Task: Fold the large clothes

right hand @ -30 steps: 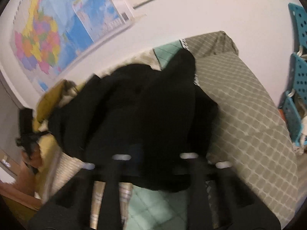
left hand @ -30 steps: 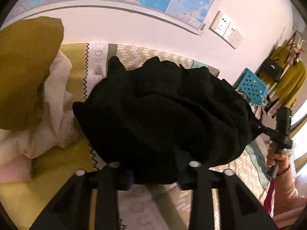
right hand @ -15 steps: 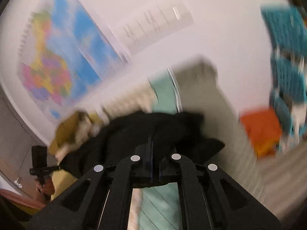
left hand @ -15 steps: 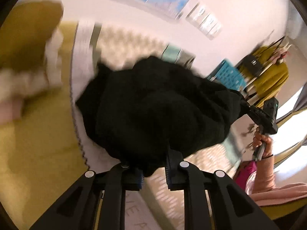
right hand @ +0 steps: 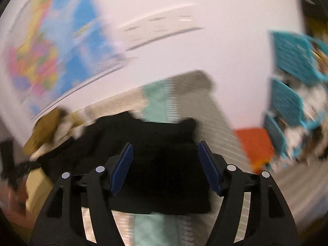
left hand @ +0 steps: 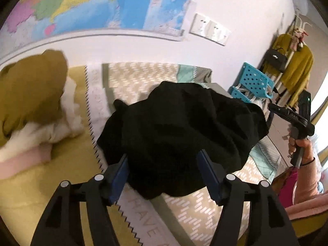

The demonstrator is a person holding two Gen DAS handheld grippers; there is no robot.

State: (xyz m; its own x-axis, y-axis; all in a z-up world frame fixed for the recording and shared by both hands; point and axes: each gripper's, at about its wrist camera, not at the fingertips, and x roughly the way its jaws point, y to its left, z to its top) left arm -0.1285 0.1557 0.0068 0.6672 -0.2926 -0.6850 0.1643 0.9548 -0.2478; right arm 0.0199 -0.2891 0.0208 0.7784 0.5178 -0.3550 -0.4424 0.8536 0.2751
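Black garment (left hand: 184,135) is lying bunched at frame centre on the patterned bedspread (left hand: 205,209). Left tongs (left hand: 164,170) and right tongs (right hand: 164,164) have just been opening and are standing spread, gripping nothing.

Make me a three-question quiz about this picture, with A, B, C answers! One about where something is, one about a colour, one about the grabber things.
1. Where does the black garment lie?
A. on the patterned bedspread
B. in a blue basket
C. on the floor

2. What colour is the crumpled garment at the left by the wall?
A. red
B. mustard yellow
C. purple

3. How is the left hand-held gripper?
A. shut on the black garment
B. shut on nothing
C. open

Answers: 1 A, bedspread shows all round it. 2 B, its cloth is plainly mustard. 3 C, its jaws have just been opening and stand wide, with no pad pressing the cloth.
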